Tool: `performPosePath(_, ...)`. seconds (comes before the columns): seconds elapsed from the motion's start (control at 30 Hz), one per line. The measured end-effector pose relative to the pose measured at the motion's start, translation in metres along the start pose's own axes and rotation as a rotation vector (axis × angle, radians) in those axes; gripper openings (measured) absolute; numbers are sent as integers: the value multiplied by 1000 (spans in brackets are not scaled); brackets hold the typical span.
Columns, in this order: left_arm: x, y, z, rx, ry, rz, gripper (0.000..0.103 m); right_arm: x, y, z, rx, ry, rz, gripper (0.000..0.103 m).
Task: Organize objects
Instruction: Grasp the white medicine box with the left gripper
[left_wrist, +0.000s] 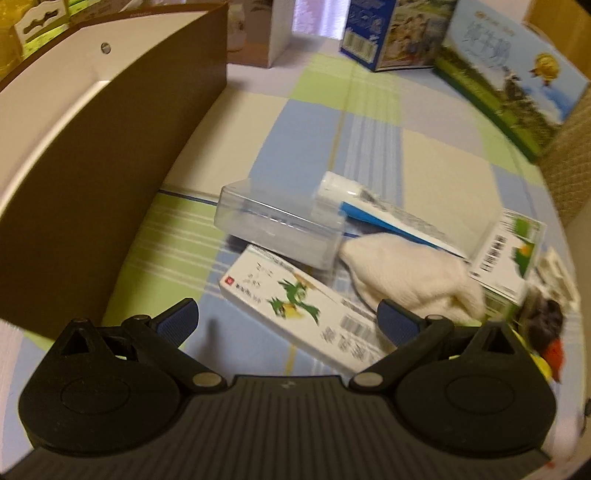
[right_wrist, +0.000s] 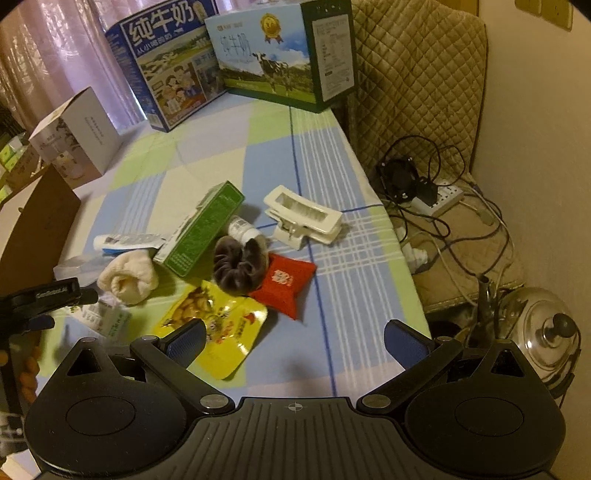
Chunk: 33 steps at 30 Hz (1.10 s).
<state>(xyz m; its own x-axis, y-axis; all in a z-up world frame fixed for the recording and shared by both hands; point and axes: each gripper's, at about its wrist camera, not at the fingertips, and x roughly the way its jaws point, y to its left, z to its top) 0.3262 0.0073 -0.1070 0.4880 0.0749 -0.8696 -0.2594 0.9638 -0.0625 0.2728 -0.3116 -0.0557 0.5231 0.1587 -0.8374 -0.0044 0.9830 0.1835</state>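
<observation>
A pile of small items lies on the checked tablecloth (right_wrist: 332, 155). My left gripper (left_wrist: 288, 321) is open and empty, just above a white box with a green bird print (left_wrist: 295, 299). Behind it lie a clear plastic case (left_wrist: 280, 225), a white-and-blue tube (left_wrist: 373, 206) and a rolled cream cloth (left_wrist: 410, 280). My right gripper (right_wrist: 295, 339) is open and empty, over the cloth near a yellow snack packet (right_wrist: 218, 328). Beyond it are a red pouch (right_wrist: 284, 284), a dark scrunchie (right_wrist: 240, 266), a green box (right_wrist: 203, 229), a white hair clip (right_wrist: 303, 218) and the cream cloth (right_wrist: 127, 277).
A brown-sided box (left_wrist: 110, 166) stands at the left. Two milk cartons (right_wrist: 280, 55) and a white box (right_wrist: 77, 136) stand at the back. The table's right edge drops to a power strip with cables (right_wrist: 443, 199) and a steel pot lid (right_wrist: 543, 328).
</observation>
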Motion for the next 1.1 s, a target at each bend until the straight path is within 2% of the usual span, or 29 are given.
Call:
performPosePath(0.13,9,-1,3,-9,-1,20,98,9,-3,3,-6,25,10,101)
performPosePath(0.2,10,0,2,6,16,33,94,14,-3,5,-12,34,17,101)
performPosePath(0.3,9,12,-6,-6,52,23,93,19,-2,7,-18,42,30,101)
performPosePath(0.5,-5,37,-26,60,54,42,75,30,-3,11,-37,59,39,101)
performPosePath(0.6,-9,42,-25,82,48,8,73,33,-3,11,-43,61,36,101)
performPosePath(0.77,-4,32,-15,145,31,-22,63,31,-8,12,-49,45,30,101)
performPosePath(0.87,2,23,-12,182,36,-36,52,31,-15,13,-46,26,37,101)
performPosePath(0.9,2,20,-12,196,30,-31,48,31,-17,13,-47,18,45,100)
performPosePath(0.93,1,18,-13,210,21,-32,38,30,-19,14,-50,8,55,99)
performPosePath(1.0,-1,16,-15,214,16,-42,34,32,-22,15,-66,-6,70,87)
performPosePath(1.1,-2,18,-18,191,17,-38,33,38,-26,20,-108,-35,70,81)
